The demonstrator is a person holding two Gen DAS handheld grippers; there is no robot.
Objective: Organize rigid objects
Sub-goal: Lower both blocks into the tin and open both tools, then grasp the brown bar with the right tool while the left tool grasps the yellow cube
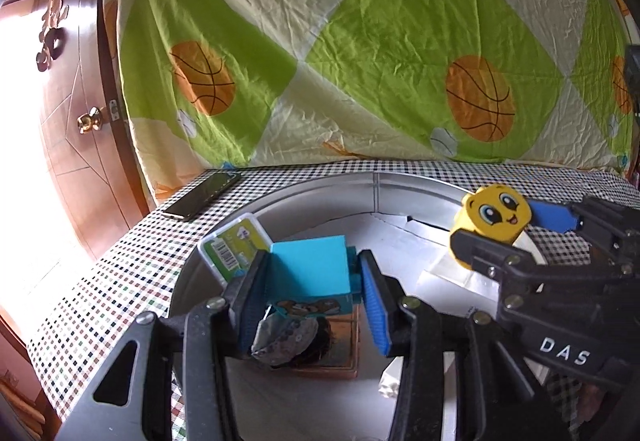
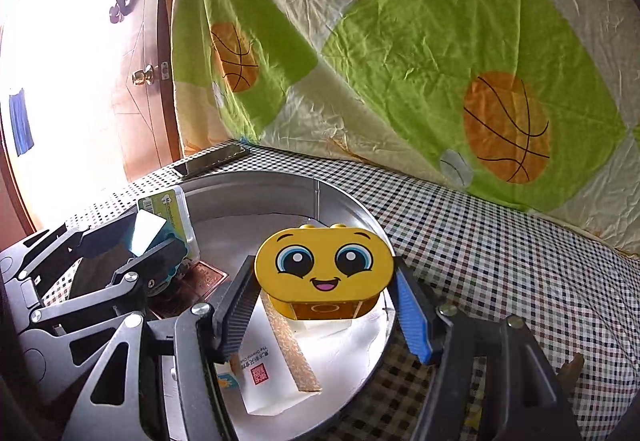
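My left gripper [image 1: 316,305] is shut on a teal toy block [image 1: 310,273] and holds it over a round metal tray [image 1: 320,181]. My right gripper [image 2: 324,309] is shut on a yellow smiley-face block [image 2: 324,269] and holds it above the tray [image 2: 280,181]. The yellow block also shows in the left wrist view [image 1: 490,223] at the right, held by the right gripper [image 1: 504,237]. The left gripper with the teal block [image 2: 146,233] shows at the left of the right wrist view.
In the tray lie a green-labelled clear case [image 1: 230,245], a brown box [image 1: 332,345], a grey stone-like lump [image 1: 280,337] and a white packet [image 2: 276,373] with a gold strip. A phone [image 1: 204,195] lies on the checkered tablecloth [image 2: 500,261]. A basketball-print sheet hangs behind; a wooden door is at left.
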